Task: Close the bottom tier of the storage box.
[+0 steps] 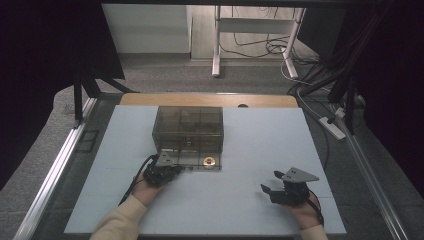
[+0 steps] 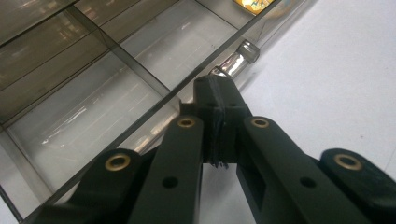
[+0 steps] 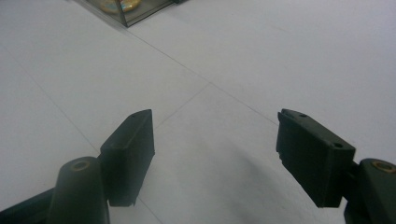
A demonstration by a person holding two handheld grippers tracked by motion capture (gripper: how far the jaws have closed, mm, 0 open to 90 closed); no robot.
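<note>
A smoky clear drawer box (image 1: 187,125) stands mid-table with its lowest drawer (image 1: 197,162) pulled out toward me. The drawer (image 2: 84,107) is split into several compartments, and a small gold round thing (image 1: 209,161) lies in its front right one. My left gripper (image 1: 172,170) is at the drawer's front left. Its jaws are pressed together, and the tips (image 2: 217,91) rest against the front wall just short of the clear handle tab (image 2: 240,56). I cannot tell whether they pinch anything. My right gripper (image 1: 270,192) stands open over the bare table, with nothing between its fingers (image 3: 130,149).
The white table top (image 1: 260,145) stretches around the box, with its edges to the left and right. In the right gripper view the drawer's corner and the gold round thing (image 3: 119,5) sit at the top left. Beyond the table are a white frame (image 1: 252,30), cables and a power strip (image 1: 332,127).
</note>
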